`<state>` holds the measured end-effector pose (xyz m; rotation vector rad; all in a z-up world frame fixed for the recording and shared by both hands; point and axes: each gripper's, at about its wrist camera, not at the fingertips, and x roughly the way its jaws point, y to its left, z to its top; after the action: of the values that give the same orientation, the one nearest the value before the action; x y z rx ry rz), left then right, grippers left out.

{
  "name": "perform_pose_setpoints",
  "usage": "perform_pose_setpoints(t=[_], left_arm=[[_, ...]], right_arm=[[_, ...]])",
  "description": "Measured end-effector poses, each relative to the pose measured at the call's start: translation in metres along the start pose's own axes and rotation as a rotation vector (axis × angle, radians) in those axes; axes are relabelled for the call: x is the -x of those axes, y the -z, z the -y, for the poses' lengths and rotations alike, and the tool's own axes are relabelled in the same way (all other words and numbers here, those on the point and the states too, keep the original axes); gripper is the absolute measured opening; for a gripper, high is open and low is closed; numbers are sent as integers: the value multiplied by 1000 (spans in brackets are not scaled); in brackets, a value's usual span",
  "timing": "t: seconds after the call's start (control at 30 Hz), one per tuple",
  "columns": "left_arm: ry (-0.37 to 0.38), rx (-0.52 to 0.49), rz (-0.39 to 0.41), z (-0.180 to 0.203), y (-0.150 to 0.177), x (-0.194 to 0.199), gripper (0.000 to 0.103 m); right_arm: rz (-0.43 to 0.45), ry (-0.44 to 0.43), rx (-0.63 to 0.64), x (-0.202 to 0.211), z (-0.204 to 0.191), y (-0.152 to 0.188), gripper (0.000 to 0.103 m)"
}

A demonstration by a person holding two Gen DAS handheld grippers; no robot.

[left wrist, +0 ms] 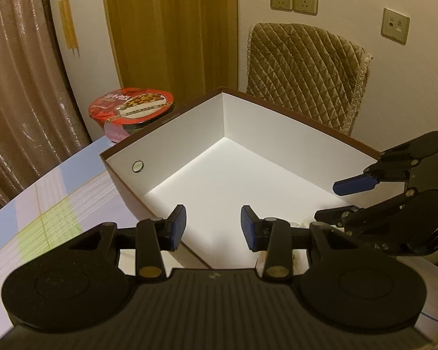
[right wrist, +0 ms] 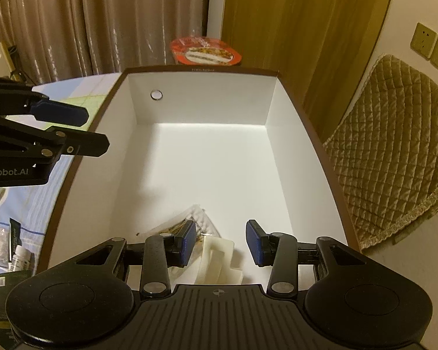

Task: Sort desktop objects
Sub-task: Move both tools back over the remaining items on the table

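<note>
A large box (left wrist: 195,134) with a brown rim and white inside stands on the table; in the right wrist view the box (right wrist: 280,122) fills the middle. On its floor near the front lie a white plastic piece (right wrist: 219,252) and a clear packet (right wrist: 179,223). My right gripper (right wrist: 222,242) hangs open just above them, pads apart and pressing on nothing. My left gripper (left wrist: 213,227) is open and empty over the box's near corner. Each gripper shows in the other's view: the right gripper (left wrist: 328,201) at the right edge, the left gripper (right wrist: 86,129) at the left.
A red instant-noodle bowl (left wrist: 131,105) stands behind the box, against the curtain. A chair with a quilted cover (left wrist: 303,73) is beyond the box's right side. On the plaid tablecloth (left wrist: 43,204) left of the box lie a small bottle (right wrist: 20,258) and a dark carton (right wrist: 3,288).
</note>
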<state>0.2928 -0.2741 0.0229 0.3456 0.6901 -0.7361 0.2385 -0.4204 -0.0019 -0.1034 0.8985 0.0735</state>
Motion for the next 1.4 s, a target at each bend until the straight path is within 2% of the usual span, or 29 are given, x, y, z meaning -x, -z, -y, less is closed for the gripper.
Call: perform_pose_setpoints(t=[0.23, 0.47, 0.63, 0.8, 0.83, 0.87, 0.9, 0.93, 1.1, 1.27, 1.4], left_arm=[[-47, 44, 27, -8, 6, 36, 36], [-122, 101, 37, -11, 23, 82, 37], [-180, 150, 15, -9, 51, 112, 40], [-213, 198, -44, -7, 96, 136, 46], [-214, 204, -57, -7, 105, 140, 48], [-209, 207, -68, -6, 114, 145, 49], [-201, 209, -78, -4, 123, 149, 50], [-191, 211, -88, -4, 131, 152, 50], [-139, 204, -124, 1, 166, 171, 53], [-92, 213, -158, 5, 194, 183, 62], [-54, 205, -181, 10, 210, 188, 73]], right_arm=[[73, -28, 8, 36, -11, -2, 42], [164, -94, 54, 81, -30, 6, 42], [185, -149, 78, 101, -44, 22, 42], [176, -165, 74, 117, -57, 46, 43], [179, -159, 63, 121, -60, 51, 51], [182, -153, 52, 125, -62, 57, 80], [186, -147, 41, 129, -65, 63, 87], [189, -145, 34, 134, -69, 69, 87], [101, -114, -9, 142, -89, 93, 87], [-19, -87, -24, 137, -110, 114, 87], [-54, -71, -38, 134, -121, 127, 87]])
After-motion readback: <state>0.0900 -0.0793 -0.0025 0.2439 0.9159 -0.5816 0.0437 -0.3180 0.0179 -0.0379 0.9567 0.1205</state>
